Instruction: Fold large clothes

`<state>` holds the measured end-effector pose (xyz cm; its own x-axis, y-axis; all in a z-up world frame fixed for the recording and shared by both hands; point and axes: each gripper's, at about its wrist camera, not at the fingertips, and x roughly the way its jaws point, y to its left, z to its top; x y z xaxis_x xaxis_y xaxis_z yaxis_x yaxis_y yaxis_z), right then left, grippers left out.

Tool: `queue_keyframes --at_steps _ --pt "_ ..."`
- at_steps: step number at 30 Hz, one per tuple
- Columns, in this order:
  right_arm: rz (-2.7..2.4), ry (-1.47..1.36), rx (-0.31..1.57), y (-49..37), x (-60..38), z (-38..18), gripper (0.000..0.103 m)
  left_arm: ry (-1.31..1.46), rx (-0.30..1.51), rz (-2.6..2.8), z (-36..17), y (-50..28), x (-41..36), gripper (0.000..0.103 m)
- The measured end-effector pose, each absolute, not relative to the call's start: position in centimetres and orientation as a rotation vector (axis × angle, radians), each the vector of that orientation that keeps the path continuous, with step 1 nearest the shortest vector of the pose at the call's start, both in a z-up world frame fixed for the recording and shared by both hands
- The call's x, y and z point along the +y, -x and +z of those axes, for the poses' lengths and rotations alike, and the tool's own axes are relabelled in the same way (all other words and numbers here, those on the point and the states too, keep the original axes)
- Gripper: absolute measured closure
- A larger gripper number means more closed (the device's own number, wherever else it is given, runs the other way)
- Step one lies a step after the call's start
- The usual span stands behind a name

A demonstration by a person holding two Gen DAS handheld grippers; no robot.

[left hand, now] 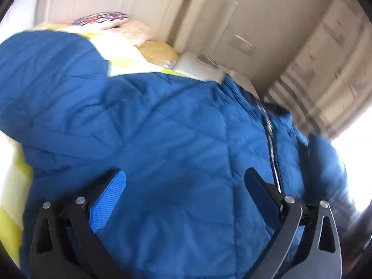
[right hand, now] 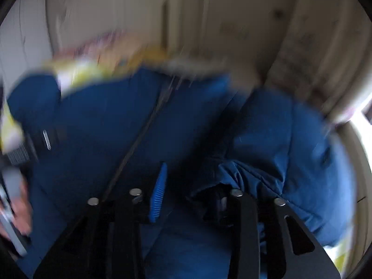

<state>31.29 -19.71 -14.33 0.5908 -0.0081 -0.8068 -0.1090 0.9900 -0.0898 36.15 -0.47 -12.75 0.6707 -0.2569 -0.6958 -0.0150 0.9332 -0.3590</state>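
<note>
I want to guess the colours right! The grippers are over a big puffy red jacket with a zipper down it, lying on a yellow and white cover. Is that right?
Almost. The jacket is blue, not red; the left wrist view shows it clearly. The rest holds: it is puffy and quilted, a zipper runs down it, and it lies on a yellow and white cover.

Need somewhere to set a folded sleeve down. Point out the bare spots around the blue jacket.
Little is free. The blue jacket covers most of the yellow-and-white sheet. One bare strip shows beyond the jacket's far edge, bordered by the patterned and tan cushions; a second runs along the jacket's left edge. The cushion end is crowded. The right wrist view is too blurred to add more.
</note>
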Motion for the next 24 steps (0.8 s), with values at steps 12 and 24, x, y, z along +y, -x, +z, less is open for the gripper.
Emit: queue_keyframes --at_steps 12,24 --pt "0.001 -0.490 0.748 -19.6 -33.2 -9.5 0.037 0.183 0.791 -0.174 -11.9 -35.2 -3.1 0.002" --pt "-0.079 -1.031 0.656 -20.2 -41.6 -12.4 0.034 0.169 0.851 -0.192 -12.8 -35.4 -3.4 0.002"
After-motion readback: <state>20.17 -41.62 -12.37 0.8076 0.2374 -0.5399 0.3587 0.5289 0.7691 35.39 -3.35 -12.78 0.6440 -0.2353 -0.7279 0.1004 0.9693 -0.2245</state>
